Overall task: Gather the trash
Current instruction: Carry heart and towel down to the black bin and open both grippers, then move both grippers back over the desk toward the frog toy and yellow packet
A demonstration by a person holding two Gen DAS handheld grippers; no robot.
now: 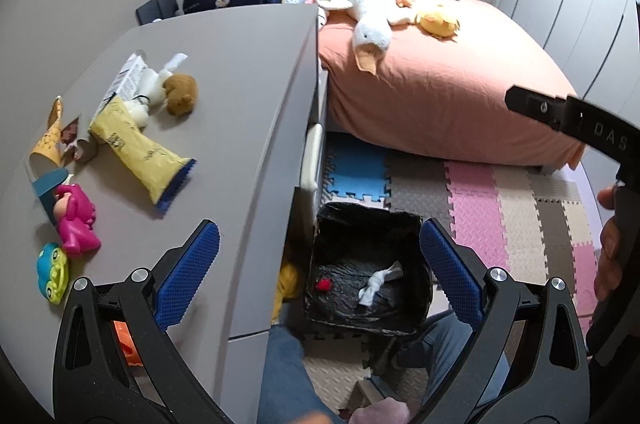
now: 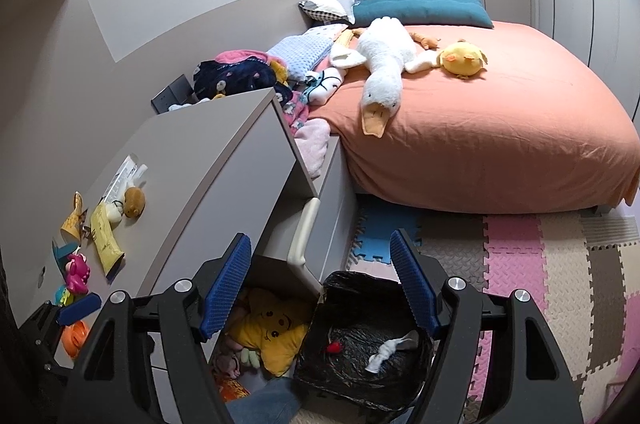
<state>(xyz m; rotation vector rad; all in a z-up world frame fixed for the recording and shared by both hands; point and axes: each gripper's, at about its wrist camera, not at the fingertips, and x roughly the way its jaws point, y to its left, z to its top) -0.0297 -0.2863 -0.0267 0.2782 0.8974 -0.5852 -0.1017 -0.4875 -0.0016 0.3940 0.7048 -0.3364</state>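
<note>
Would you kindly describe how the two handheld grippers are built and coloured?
Both the left gripper and the right gripper have black plastic arms with triangular cut-outs, silver pivot bolts and blue textured finger pads. The right gripper's body carries white lettering.

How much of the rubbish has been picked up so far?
Done: a crumpled white tissue and a red scrap lie in the black-lined bin. In hand: nothing; both hand-held grippers, left and right, are open and empty. Left: the yellow wrapper, torn paper cup and printed packet on the dresser.

Orange toy (image 1: 127,344) behind left claw (image 1: 320,280)
</note>
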